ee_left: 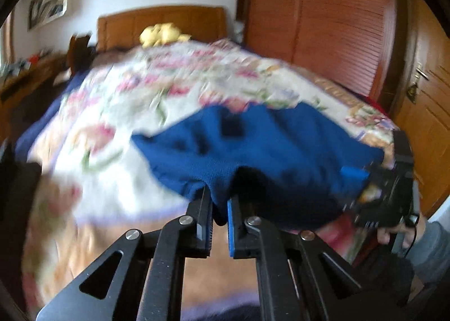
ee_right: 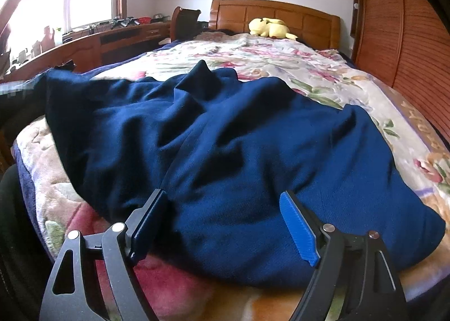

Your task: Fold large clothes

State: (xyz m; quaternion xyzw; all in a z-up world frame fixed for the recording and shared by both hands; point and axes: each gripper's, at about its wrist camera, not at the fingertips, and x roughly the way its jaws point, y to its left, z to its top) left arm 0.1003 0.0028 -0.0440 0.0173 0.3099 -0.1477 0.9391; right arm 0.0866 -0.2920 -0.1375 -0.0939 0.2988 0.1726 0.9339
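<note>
A large dark blue garment (ee_left: 267, 146) (ee_right: 225, 138) lies rumpled on the near part of the bed. My left gripper (ee_left: 220, 197) is shut on a fold of its edge, and the cloth hangs lifted from the pinched spot; that view is blurred. In the right wrist view my right gripper (ee_right: 223, 196) stands open, its fingers set wide over the garment's near edge, the pads not pressing on it. The right gripper (ee_left: 360, 184) also shows at the garment's right end in the left wrist view, held by a hand in a grey sleeve (ee_left: 430, 248).
A floral blanket (ee_right: 281, 56) covers the bed up to a wooden headboard (ee_right: 275, 16), where a yellow plush toy (ee_right: 270, 27) lies. A slatted wooden wardrobe (ee_left: 323, 26) and a door (ee_left: 427, 113) stand to the right. A cluttered desk (ee_right: 98, 40) runs under the window on the left.
</note>
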